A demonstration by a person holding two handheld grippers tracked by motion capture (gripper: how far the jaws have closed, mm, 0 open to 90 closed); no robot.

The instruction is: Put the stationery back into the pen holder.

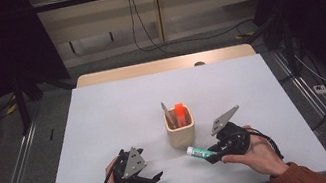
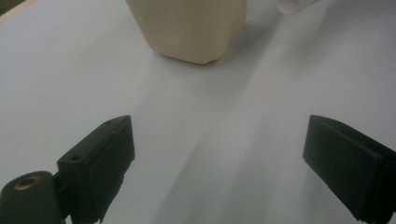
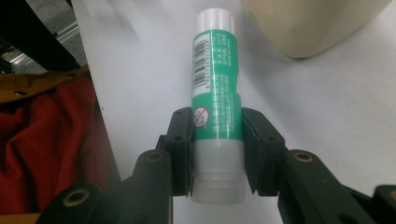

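High view: right gripper [image 1: 211,154] carries the green-and-white glue stick [image 1: 199,152] near the counter's [image 1: 104,117] front edge, just beside the beige square pen holder [image 1: 180,130] (already holding an orange marker and another item).

Left gripper view: left gripper [image 2: 217,154] jaws apart, empty.

Right gripper view: jaws clamped on the stick's lower half. Pick done; drop-in left, I'd judge.

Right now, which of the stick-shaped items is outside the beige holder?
The green-and-white glue stick, clamped level in the right gripper beside the beige square holder. The orange stick and the grey-tipped wooden stick stand inside it.
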